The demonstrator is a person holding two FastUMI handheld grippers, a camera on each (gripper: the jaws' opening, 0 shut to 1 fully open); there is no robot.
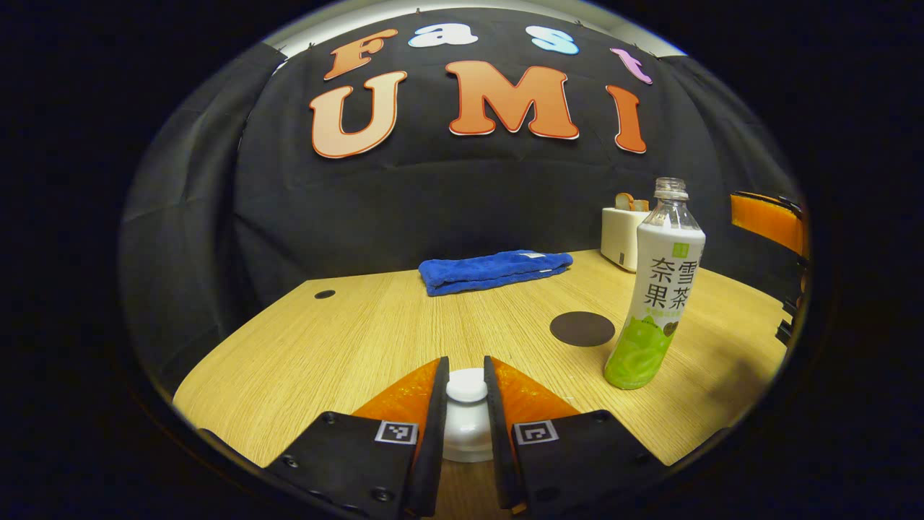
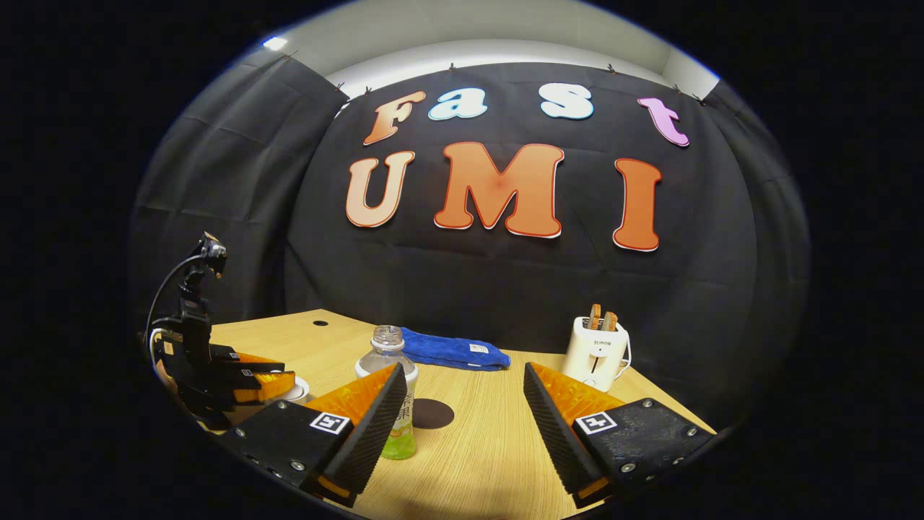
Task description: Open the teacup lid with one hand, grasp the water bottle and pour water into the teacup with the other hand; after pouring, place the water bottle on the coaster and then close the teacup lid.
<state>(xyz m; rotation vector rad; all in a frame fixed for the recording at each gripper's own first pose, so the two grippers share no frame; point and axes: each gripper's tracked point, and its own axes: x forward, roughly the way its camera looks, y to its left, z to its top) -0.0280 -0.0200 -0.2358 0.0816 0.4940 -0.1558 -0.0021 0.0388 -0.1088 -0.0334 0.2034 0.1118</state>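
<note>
In the left gripper view, the bottle [image 1: 655,289] is standing on the table [image 1: 346,339], with the coaster [image 1: 582,328] lying just beside it on its left. The towel [image 1: 494,270] is lying behind the bottle to its left, the toaster [image 1: 622,235] is sitting behind it, and the teacup lid [image 1: 466,393] is sitting in front of it to its left

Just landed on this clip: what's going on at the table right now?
The left gripper is closed on the knob of the white teacup lid, which looks still seated on the cup. The right gripper is open and holds nothing, with the uncapped water bottle standing ahead, beside its left finger. The dark round coaster sits bare next to the bottle. A blue towel and a white toaster sit farther back.
</note>
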